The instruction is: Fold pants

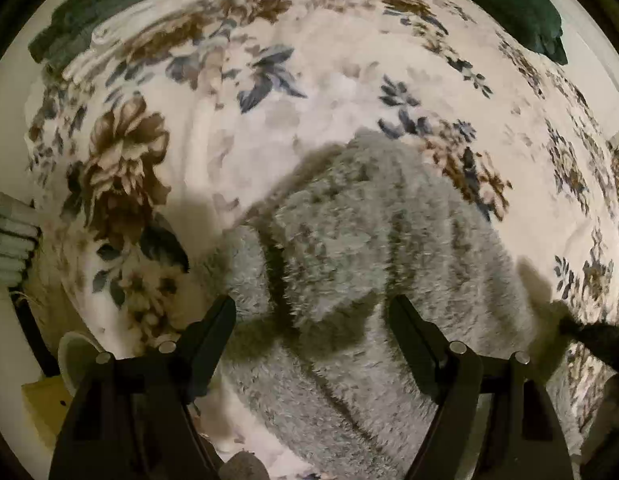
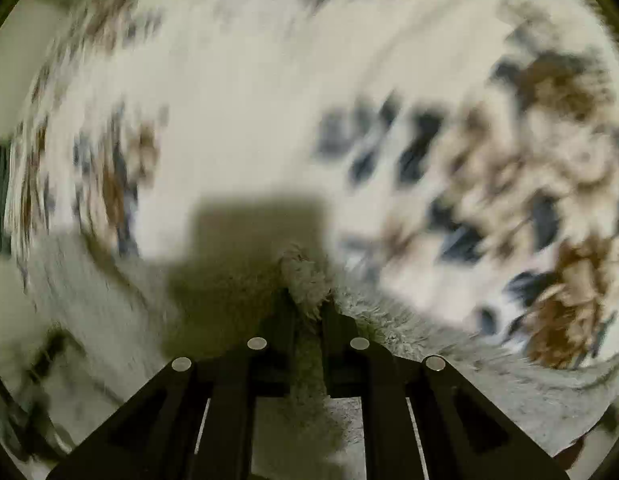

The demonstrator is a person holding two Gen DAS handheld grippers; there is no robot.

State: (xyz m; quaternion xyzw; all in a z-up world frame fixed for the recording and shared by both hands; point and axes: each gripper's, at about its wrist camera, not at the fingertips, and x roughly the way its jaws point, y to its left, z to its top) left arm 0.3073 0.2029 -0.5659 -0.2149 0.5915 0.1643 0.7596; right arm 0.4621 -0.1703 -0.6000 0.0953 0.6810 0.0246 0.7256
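Fuzzy grey pants [image 1: 373, 240] lie bunched and partly folded on a floral bedspread [image 1: 237, 128]. My left gripper [image 1: 311, 308] is open above the pants, its black fingers [image 1: 213, 328] spread apart with nothing between them. In the right wrist view my right gripper [image 2: 307, 300] is shut on an edge of the grey pants [image 2: 305, 276], which pokes out between the fingertips; more of the cloth trails down to the left and right. The right gripper's dark tip [image 1: 589, 334] shows at the right edge of the left wrist view, at the pants' side.
A dark green blanket [image 1: 101, 4] lies at the bed's far left, and a dark green cushion [image 1: 525, 12] at the far right. A stack of folded pale cloths [image 1: 9, 240] sits at the left edge. The right wrist view is blurred by motion.
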